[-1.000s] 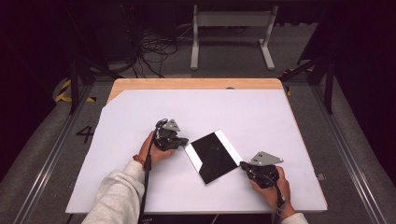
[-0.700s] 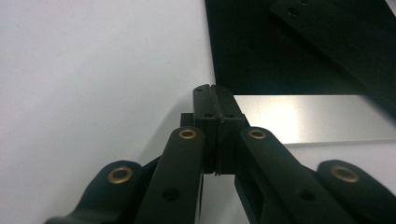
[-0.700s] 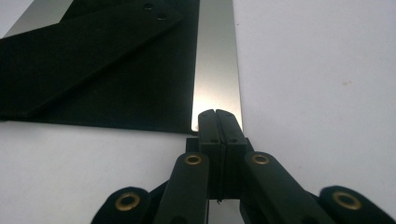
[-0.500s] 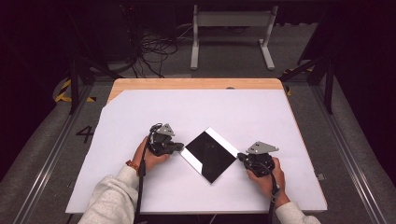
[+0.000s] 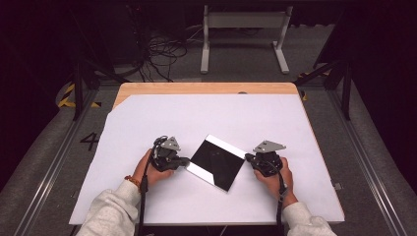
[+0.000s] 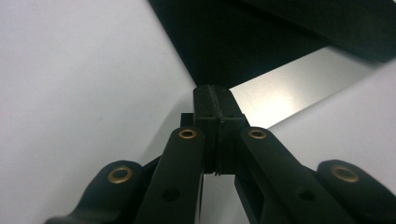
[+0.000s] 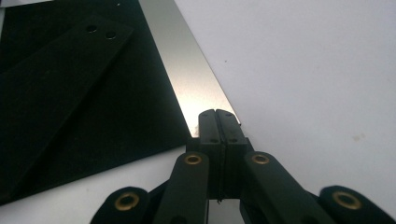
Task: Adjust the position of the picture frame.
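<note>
A flat black plate (image 5: 218,161) with shiny silver strips along two edges lies cornerwise on the white table top (image 5: 206,113). My left gripper (image 5: 186,161) is shut, and its tips rest against the plate's left corner. In the left gripper view the closed tips (image 6: 212,95) meet the plate (image 6: 243,42) where black meets silver. My right gripper (image 5: 247,157) is shut too, against the plate's right corner. The right gripper view shows its tips (image 7: 216,119) at the end of the silver strip (image 7: 187,70). Nothing is held between either pair of jaws.
The white sheet covers a wooden table whose bare edge (image 5: 206,87) shows at the back. Beyond it on the dark floor stand a white frame (image 5: 243,34) and loose cables (image 5: 162,49). Black rails run along both sides of the table.
The plate has turned counterclockwise into a diamond position. My left gripper moved toward the near edge and my right gripper moved away and leftward, both staying shut at the plate's corners.
</note>
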The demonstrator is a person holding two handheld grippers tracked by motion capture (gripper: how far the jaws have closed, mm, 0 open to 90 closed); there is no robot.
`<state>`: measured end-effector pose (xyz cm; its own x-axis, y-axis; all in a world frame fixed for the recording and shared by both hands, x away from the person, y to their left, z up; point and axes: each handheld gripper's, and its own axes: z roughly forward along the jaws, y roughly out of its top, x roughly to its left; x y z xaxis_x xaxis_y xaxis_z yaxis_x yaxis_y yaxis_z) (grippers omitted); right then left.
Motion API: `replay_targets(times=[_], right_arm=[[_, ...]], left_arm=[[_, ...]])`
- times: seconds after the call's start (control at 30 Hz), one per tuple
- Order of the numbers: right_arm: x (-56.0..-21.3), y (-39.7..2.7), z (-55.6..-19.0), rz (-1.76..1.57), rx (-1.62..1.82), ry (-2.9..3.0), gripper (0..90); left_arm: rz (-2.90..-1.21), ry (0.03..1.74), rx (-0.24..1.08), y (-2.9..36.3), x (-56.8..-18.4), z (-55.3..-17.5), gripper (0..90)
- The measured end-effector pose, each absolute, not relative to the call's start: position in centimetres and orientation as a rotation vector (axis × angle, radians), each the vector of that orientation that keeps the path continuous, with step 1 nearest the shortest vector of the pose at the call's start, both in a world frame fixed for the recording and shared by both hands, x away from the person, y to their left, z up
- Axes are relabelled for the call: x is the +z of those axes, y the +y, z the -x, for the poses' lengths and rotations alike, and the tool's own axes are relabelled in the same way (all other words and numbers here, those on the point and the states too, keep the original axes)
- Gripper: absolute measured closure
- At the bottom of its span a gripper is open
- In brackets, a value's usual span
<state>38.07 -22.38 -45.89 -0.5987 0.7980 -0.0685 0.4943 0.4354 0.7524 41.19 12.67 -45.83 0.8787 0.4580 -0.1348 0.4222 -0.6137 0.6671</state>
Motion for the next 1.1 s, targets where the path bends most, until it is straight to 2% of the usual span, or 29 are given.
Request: replay_targets(times=[0.4,0.8,1.1], right_arm=[[-46.0,-21.4,-40.1,-1.06,0.989,2.275,90.0],[-46.0,-21.4,-38.1,-1.007,1.032,2.343,90.0],[-45.9,-21.0,-38.5,-1.014,1.029,2.346,90.0]], left_arm=[[-2.297,0.619,0.088,12.8,-46.0,-39.4,89.9],[-2.29,0.593,0.108,13.4,-46.2,-38.3,87.8],[-2.274,0.582,0.045,13.6,-46.4,-38.5,89.9]])
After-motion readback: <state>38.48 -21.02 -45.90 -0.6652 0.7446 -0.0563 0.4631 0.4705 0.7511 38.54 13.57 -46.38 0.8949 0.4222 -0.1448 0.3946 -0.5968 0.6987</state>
